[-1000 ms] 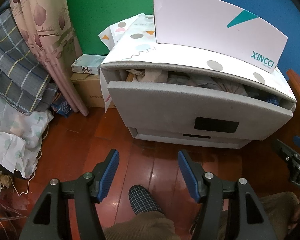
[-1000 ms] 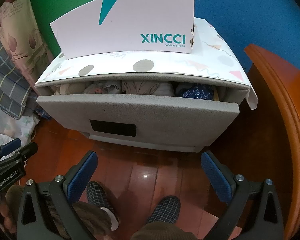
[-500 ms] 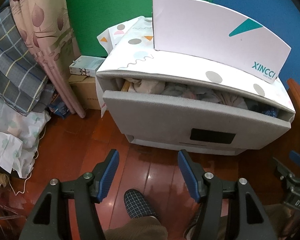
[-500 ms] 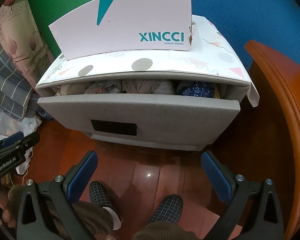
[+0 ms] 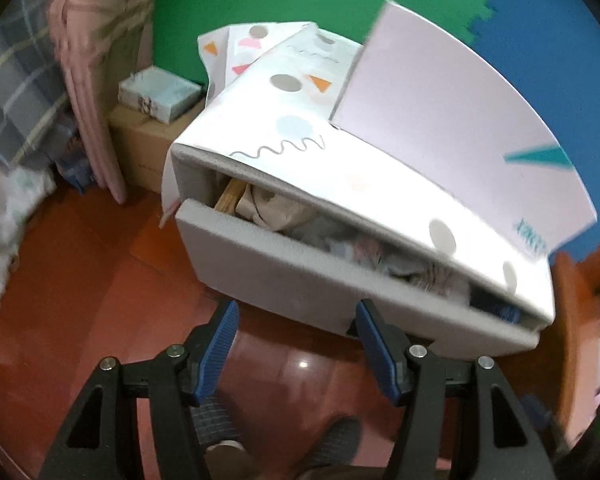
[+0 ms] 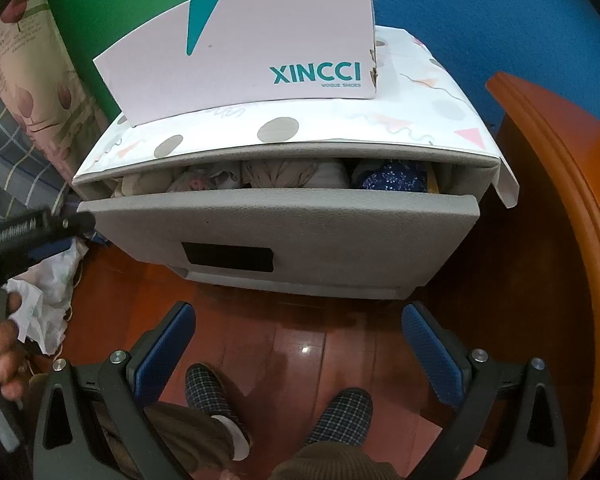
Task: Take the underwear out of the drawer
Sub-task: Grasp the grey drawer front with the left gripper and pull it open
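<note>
I hover my left gripper (image 5: 296,344) and right gripper (image 6: 298,346), jaws spread and empty, before the half-open grey fabric drawer (image 6: 300,232); crumpled underwear (image 6: 288,174) lies inside. Next: reach in, pinch one.

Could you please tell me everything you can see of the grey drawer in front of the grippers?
The grey drawer has a wide, flat front that looks like textured felt or foam, with a dark rectangular cutout low on it. It is pulled out only partway, leaving a narrow gap under the patterned top. Folded clothes fill it: beige pieces, pale ones at the left, a navy floral piece at the right. Neither gripper touches it.
</note>
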The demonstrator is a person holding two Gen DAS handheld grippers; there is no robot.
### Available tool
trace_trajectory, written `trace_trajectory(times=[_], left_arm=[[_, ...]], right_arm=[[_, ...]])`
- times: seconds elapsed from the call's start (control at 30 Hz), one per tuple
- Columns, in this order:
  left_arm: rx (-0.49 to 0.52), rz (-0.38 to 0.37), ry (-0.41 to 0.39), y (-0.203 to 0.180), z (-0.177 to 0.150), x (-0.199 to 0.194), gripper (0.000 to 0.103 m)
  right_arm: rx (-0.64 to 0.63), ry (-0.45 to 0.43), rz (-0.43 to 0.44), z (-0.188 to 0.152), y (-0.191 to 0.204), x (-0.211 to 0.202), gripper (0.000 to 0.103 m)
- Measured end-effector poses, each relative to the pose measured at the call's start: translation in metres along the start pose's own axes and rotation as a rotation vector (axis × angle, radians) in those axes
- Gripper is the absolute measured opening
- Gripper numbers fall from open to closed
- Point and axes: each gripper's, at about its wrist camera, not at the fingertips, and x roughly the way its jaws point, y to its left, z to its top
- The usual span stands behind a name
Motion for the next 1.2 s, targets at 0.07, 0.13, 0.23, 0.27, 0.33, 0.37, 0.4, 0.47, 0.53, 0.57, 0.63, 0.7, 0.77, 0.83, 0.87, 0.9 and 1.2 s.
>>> trace_trajectory(times=[0.07, 0.13, 0.23, 0.27, 0.33, 0.37, 0.4, 0.47, 0.53, 0.57, 0.63, 0.7, 0.77, 0.83, 0.87, 0.9, 1.2], left_arm=[[-0.026, -0.006, 0.014, 0.003, 0.007, 0.007, 0.063], [-0.063, -0.017, 0.034, 0.006, 0.014, 0.017, 0.063], [-0.120, -0.040, 0.062, 0.012, 0.025, 0.030, 0.063], [-0.138, -0.045, 0.067, 0.013, 0.028, 0.034, 0.063], [-0.154, -0.043, 0.072, 0.017, 0.032, 0.039, 0.063], [-0.160, -0.039, 0.076, 0.017, 0.034, 0.043, 0.063], [-0.167, -0.042, 0.079, 0.018, 0.036, 0.046, 0.065], [-0.185, -0.041, 0.077, 0.021, 0.039, 0.050, 0.069], [-0.206, -0.033, 0.087, 0.025, 0.041, 0.057, 0.072], [-0.215, -0.032, 0.091, 0.026, 0.041, 0.060, 0.074], [-0.223, -0.027, 0.092, 0.025, 0.041, 0.065, 0.077], [-0.224, -0.018, 0.087, 0.026, 0.041, 0.068, 0.082], [-0.226, -0.009, 0.086, 0.026, 0.040, 0.070, 0.084], [-0.235, 0.000, 0.089, 0.026, 0.040, 0.074, 0.086], [-0.239, 0.003, 0.091, 0.026, 0.041, 0.076, 0.088], [-0.242, 0.006, 0.092, 0.026, 0.041, 0.078, 0.088], [-0.218, -0.011, 0.103, 0.035, 0.029, 0.071, 0.091]], right_arm=[[0.005, 0.004, 0.006, 0.000, -0.001, 0.001, 0.102], [0.010, 0.007, 0.013, 0.001, -0.002, 0.001, 0.102], [0.018, 0.009, 0.019, 0.001, -0.004, 0.002, 0.102], [0.019, 0.009, 0.021, 0.001, -0.005, 0.002, 0.102], [0.023, 0.012, 0.025, 0.001, -0.005, 0.002, 0.102], [0.024, 0.013, 0.027, 0.001, -0.006, 0.002, 0.102], [0.027, 0.014, 0.028, 0.001, -0.006, 0.003, 0.102], [0.030, 0.015, 0.030, 0.001, -0.007, 0.003, 0.102], [0.032, 0.016, 0.031, 0.001, -0.007, 0.003, 0.102], [0.033, 0.017, 0.031, 0.001, -0.007, 0.003, 0.102], [0.033, 0.020, 0.032, 0.001, -0.007, 0.004, 0.102], [0.032, 0.021, 0.031, 0.001, -0.007, 0.004, 0.102], [0.030, 0.023, 0.028, 0.002, -0.006, 0.005, 0.102], [0.028, 0.026, 0.026, 0.002, -0.005, 0.005, 0.102], [0.029, 0.028, 0.026, 0.002, -0.005, 0.005, 0.102], [0.029, 0.028, 0.025, 0.002, -0.005, 0.005, 0.102], [0.018, 0.022, 0.005, 0.003, -0.003, 0.004, 0.102]])
